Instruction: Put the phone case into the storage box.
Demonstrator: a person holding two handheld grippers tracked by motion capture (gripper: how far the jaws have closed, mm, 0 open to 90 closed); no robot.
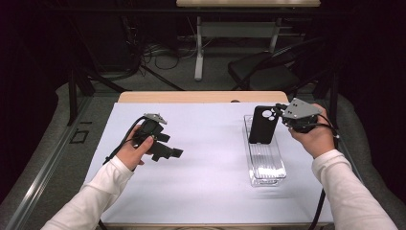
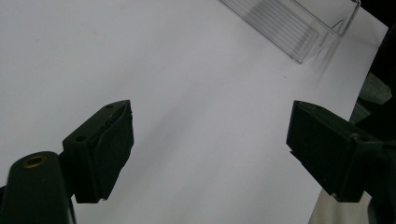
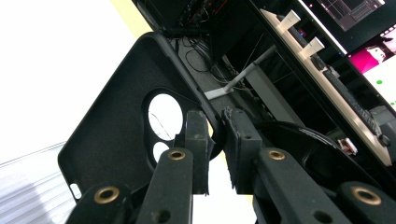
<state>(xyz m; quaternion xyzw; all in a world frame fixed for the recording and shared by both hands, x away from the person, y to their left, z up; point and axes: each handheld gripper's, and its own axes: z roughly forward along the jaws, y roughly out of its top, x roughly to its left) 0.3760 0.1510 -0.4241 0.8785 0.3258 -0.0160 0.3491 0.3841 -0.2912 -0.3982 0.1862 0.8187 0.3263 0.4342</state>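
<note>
The landmark here is the clear ribbed plastic tray (image 1: 266, 165) lying lengthwise on the white table cover (image 1: 206, 158).

Well to the left of that tray, the left gripper (image 1: 176, 153) hangs low over the bare cover, its jaws spread wide with nothing between them; in the left gripper view the black pads (image 2: 112, 140) frame only white sheet, with a corner of the tray (image 2: 299, 32) beyond. It has no part in this step and is best kept where it is, clear of the tray.

At the tray's far end, the black soft phone case with round camera cut-outs (image 1: 262, 124) stands upright, its lower edge down at or inside the tray's far end; whether it already touches the floor of the tray I cannot tell. The right gripper (image 1: 279, 114), just right of the tray's far end, has its jaws nearly together, pinching the case's edge (image 3: 140, 130) beside the camera opening.

The step in hand looks like setting the case into the tray. To do it well, keep the pinch firm, since a thin flexible rim can slip or bend. Tilt the case along the tray's length rather than across it, lower it until it rests between the walls, and only then ease the jaws apart.
</note>
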